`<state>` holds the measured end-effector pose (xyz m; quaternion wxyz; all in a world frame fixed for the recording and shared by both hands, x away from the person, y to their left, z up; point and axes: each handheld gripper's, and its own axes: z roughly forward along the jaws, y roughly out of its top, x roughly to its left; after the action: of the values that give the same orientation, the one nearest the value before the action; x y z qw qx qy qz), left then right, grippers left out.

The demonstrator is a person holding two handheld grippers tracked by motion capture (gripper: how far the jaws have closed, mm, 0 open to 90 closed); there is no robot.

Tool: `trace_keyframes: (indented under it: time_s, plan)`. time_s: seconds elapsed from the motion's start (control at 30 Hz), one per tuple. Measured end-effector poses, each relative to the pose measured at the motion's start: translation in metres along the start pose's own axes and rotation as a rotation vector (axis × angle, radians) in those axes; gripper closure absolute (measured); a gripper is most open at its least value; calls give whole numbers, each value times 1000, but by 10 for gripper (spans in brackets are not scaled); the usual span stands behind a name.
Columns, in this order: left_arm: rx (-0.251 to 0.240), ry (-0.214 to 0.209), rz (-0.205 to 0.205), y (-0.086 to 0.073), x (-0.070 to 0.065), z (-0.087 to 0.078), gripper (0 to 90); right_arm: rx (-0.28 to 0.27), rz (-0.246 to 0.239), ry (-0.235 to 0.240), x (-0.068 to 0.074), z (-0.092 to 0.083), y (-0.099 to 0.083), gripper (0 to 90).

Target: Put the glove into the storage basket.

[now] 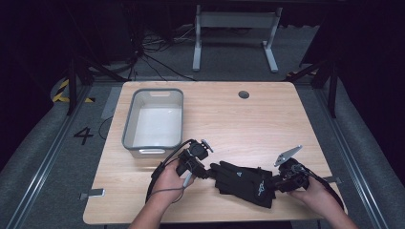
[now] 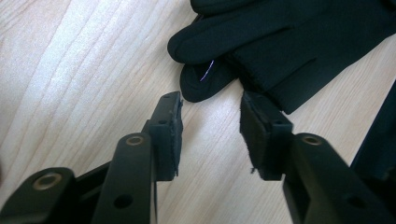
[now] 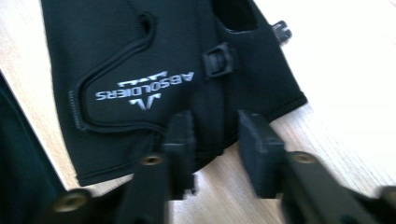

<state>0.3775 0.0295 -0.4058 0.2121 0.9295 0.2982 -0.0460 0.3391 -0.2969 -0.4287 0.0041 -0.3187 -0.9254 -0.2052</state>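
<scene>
At upper left of the high view, a grey bin (image 1: 153, 119) stands empty on the wooden table (image 1: 267, 114). Lower centre-left, the left gripper (image 1: 206, 174) has its jaws apart, the glove's fingertips (image 2: 201, 81) lying just ahead of the gap, untouched. The black gloves (image 1: 243, 182) lie at lower centre, long axis running left to right between both grippers. At lower right, the right gripper (image 1: 276, 182) has its jaws apart, straddling the cuff edge (image 3: 210, 135), not yet clamped. Judgement: the right gripper is nearer to a hold.
</scene>
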Motion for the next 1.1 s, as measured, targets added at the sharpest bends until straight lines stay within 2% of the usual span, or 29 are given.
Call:
trace_keyframes:
  time_s: [0.03,0.07,0.13,0.37,0.43,0.57,0.6,0.67,0.77,1.0,1.1]
  plan:
    - [0,0,0,0,0,0,613,0,0,0,0,0,0,688]
    - [21,14,13,1,0,2,619,2,-19,-24,4,-1,1,760]
    - [39,17,15,1,0,5,626,0,-25,-43,6,-2,2,797]
    - [50,13,35,3,-1,14,598,0,-28,-49,7,-1,3,820]
    - [40,-10,64,5,-7,16,588,-1,-27,-48,7,-1,3,819]
    - [18,-33,82,8,-15,13,579,0,-28,-50,7,-1,3,818]
    - [11,-51,97,10,-20,13,581,1,-30,-51,8,-1,3,816]
    - [28,-60,108,12,-24,16,582,1,-28,-56,9,-1,3,815]
    - [43,-56,106,14,-25,21,579,1,-28,-58,9,-1,4,814]
    - [79,-73,51,15,-19,32,590,3,-31,-59,9,-1,4,814]
    - [91,-69,61,16,-21,33,678,3,-33,-59,10,-1,4,815]
